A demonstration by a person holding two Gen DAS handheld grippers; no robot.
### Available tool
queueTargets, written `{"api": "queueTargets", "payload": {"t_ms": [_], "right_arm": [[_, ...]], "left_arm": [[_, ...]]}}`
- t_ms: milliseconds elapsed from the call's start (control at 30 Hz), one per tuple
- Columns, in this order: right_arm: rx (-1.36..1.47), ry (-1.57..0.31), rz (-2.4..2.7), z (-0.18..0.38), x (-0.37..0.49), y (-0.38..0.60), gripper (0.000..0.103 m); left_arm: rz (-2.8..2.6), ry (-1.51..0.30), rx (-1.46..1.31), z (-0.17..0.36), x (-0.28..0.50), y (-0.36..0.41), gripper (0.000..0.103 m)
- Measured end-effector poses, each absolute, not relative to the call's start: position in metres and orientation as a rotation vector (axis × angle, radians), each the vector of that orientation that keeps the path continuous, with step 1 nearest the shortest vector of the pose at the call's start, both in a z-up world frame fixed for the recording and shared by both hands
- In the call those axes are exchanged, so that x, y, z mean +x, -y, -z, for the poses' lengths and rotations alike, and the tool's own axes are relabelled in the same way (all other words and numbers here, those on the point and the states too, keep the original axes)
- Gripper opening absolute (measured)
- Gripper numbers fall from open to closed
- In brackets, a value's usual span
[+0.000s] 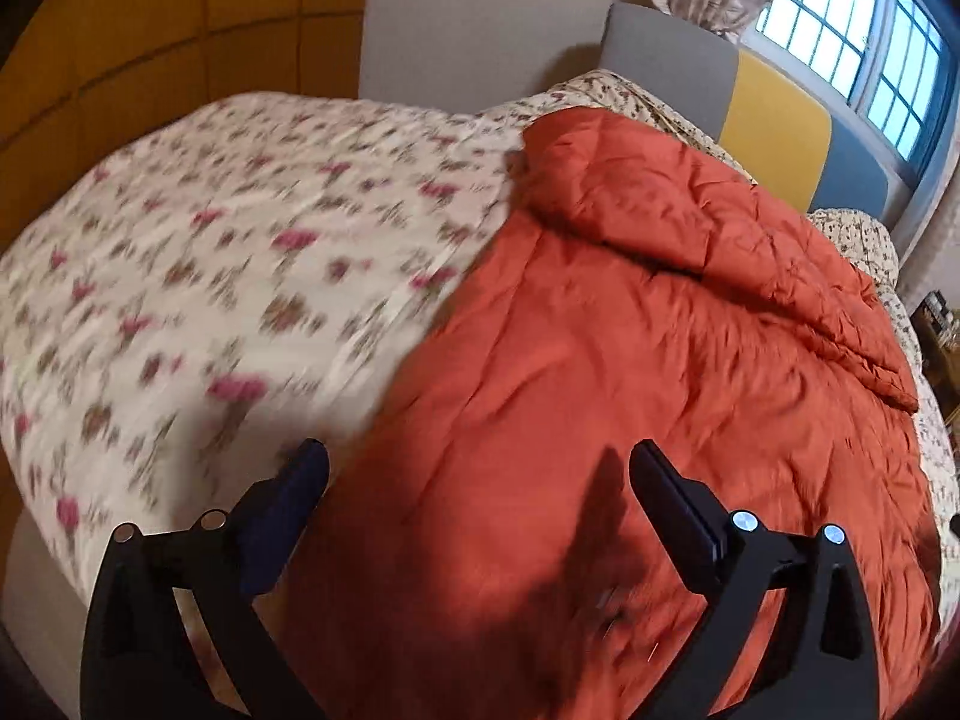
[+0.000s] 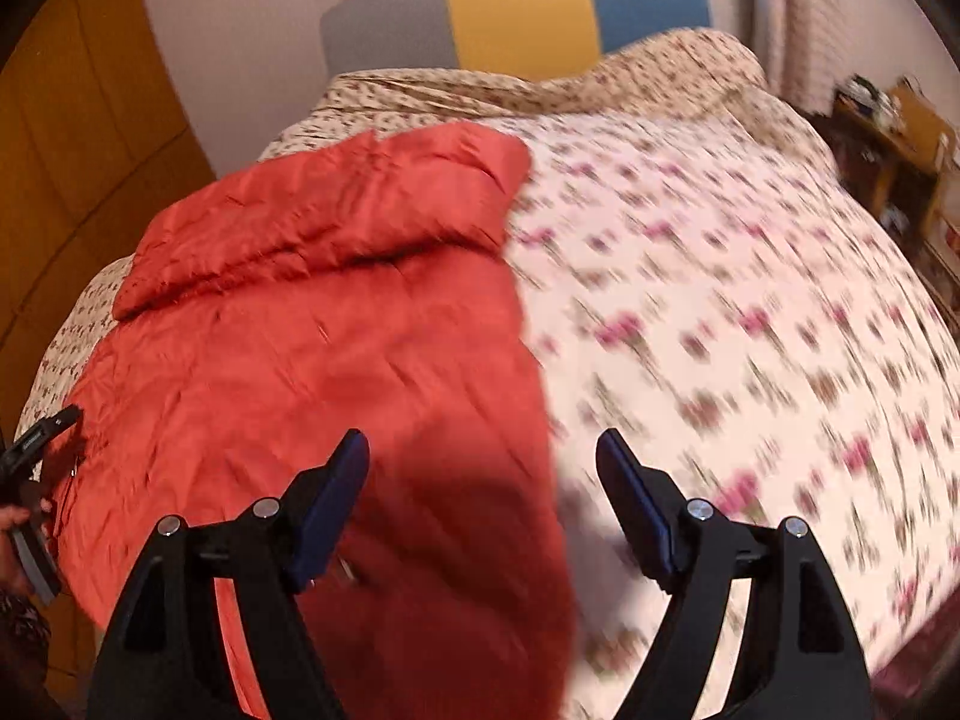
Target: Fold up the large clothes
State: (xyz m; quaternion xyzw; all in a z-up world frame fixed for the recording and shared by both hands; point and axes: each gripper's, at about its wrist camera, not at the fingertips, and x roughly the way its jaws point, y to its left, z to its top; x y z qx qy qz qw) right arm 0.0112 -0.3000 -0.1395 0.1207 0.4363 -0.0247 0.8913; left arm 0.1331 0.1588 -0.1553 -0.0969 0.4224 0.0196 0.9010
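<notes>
The rust-orange quilted padded garment [image 1: 630, 360] lies spread flat on my bed's cream floral bedspread [image 1: 210, 276], its top edge folded over at the far end near the grey, yellow and blue padded headboard [image 2: 516, 12]. My left gripper [image 1: 480, 468] hangs above it, jaws wide, nothing between them. My right gripper [image 2: 483, 456] is also spread, empty, over the garment's edge. Orange panelled wall [image 1: 150, 30] left, barred window [image 1: 852, 42] far right.
</notes>
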Motion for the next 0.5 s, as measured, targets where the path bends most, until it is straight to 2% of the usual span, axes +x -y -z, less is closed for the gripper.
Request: {"api": "queueTargets", "payload": {"t_ms": [233, 400, 500], "right_arm": [[0.364, -1.008, 0.003, 0.16, -0.038, 0.314, 0.067], [0.432, -1.054, -0.093, 0.176, -0.059, 0.31, 0.065], [0.45, -1.039, -0.142, 0.18, -0.063, 0.302, 0.045]], "left_arm": [[-0.018, -0.924, -0.277, 0.164, 0.094, -0.184, 0.1], [0.032, -0.934, -0.186, 0.167, 0.073, -0.174, 0.089], [0.055, -0.93, -0.162, 0.169, 0.067, -0.167, 0.08]]}}
